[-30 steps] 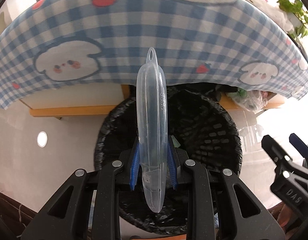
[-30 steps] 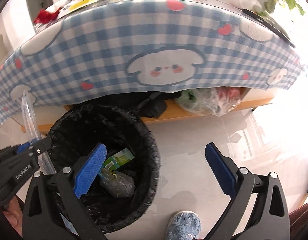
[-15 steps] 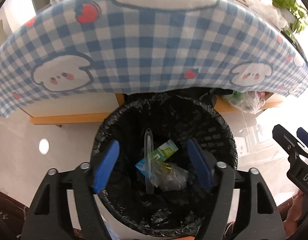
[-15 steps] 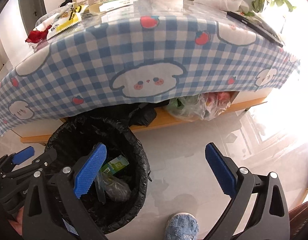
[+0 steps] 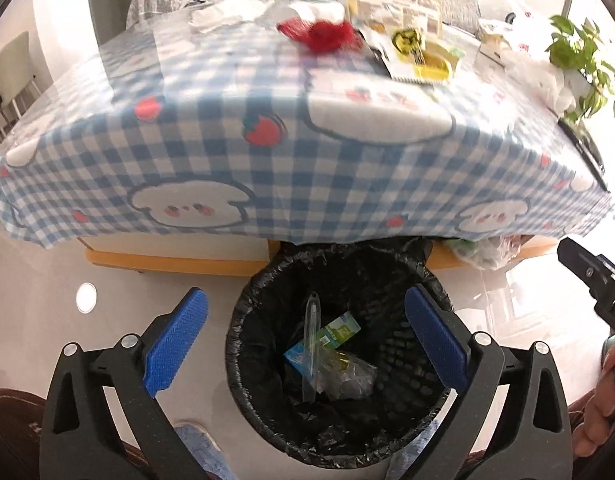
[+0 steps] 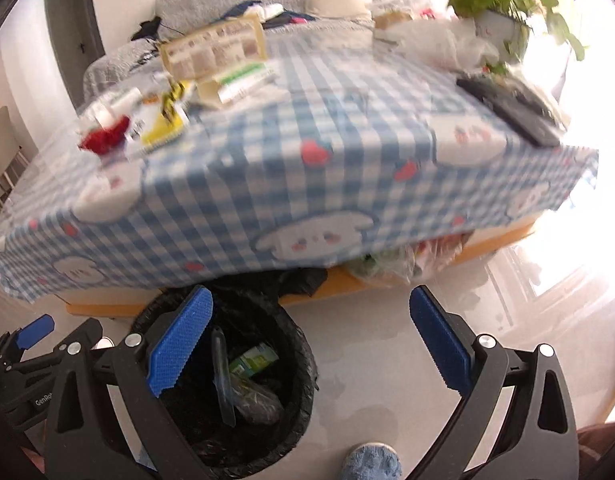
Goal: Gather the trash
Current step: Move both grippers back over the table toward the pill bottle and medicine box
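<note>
A black bag-lined bin stands on the floor by the checked table. Inside it lie a clear plastic case, a green carton and a crumpled wrapper. My left gripper hangs above the bin, its jaws opening wide with nothing between them. My right gripper is open and empty, above the floor just right of the bin. On the tabletop lie a red wrapper, a yellow packet and a cardboard box.
The blue checked tablecloth overhangs the bin's far rim. A potted plant and a black flat device sit at the table's right end. A plastic bag is stuffed under the table. A blue slipper is beside the bin.
The left gripper opened and the clear case fell from it into the bin. Both grippers rose, bringing the tabletop and its litter into view.
</note>
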### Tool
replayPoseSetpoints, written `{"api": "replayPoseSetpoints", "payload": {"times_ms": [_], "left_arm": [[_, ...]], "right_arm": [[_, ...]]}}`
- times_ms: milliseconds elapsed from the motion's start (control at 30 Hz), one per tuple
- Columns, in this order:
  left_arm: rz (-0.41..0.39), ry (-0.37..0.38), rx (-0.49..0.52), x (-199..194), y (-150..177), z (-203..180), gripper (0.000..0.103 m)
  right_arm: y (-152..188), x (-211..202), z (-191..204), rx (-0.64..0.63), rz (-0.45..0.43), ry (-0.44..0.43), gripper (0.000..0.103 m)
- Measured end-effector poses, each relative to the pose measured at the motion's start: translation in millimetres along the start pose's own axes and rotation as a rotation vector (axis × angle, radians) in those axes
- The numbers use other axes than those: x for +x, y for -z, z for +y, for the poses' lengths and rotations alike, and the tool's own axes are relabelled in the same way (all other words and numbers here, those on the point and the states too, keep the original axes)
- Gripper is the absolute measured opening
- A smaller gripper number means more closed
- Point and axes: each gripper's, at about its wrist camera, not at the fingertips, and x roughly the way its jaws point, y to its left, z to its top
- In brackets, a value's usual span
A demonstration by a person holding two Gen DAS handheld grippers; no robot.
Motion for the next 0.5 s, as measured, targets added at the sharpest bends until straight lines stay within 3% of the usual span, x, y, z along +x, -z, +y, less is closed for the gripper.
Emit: {"api": "replayPoseSetpoints", "payload": {"times_ms": [233,500], "left_arm": [[-0.03,0.006,-0.006,-25,-29,14,0.097],[-0.055,-0.003,-0.008,-27,-77,26,0.097]], "right_arm": [[-39,-17,10,-0.005,-0.028,-0.009,0.095],[-81,-24,24,-0.007,-0.052,-0.018,0.095]]}}
